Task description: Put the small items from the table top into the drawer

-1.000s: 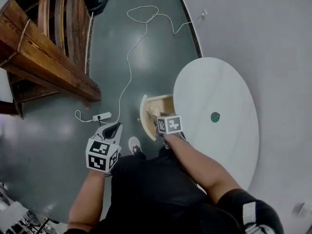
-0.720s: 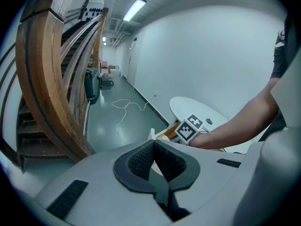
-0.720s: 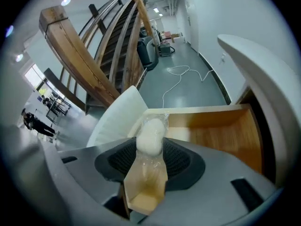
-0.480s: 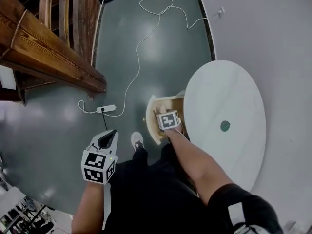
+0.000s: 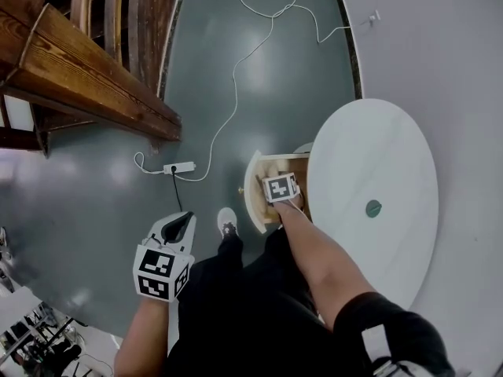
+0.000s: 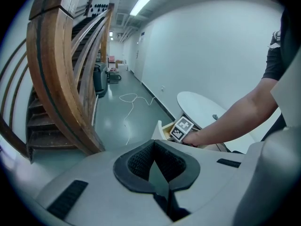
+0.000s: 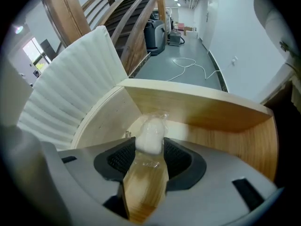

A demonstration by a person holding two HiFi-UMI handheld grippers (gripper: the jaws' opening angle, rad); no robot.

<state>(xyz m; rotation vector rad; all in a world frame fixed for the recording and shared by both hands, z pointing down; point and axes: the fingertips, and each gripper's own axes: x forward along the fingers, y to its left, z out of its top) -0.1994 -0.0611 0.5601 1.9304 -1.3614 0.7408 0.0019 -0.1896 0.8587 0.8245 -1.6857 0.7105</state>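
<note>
Our right gripper (image 5: 277, 181) reaches down into the open drawer (image 5: 253, 195). Its jaws are closed narrowly on a small white wrapped packet (image 7: 150, 135), which sticks out just past the tips. The drawer's wooden walls (image 7: 202, 112) stand ahead of it and to either side. The round white table (image 5: 377, 148) lies to the right of this gripper, and on its top, well apart from the jaws, sits a small green item (image 5: 373, 208). Our left gripper (image 5: 179, 225) hangs low at our side over the floor, well left of the drawer. Its jaws are pressed together with nothing between them (image 6: 157, 166).
</note>
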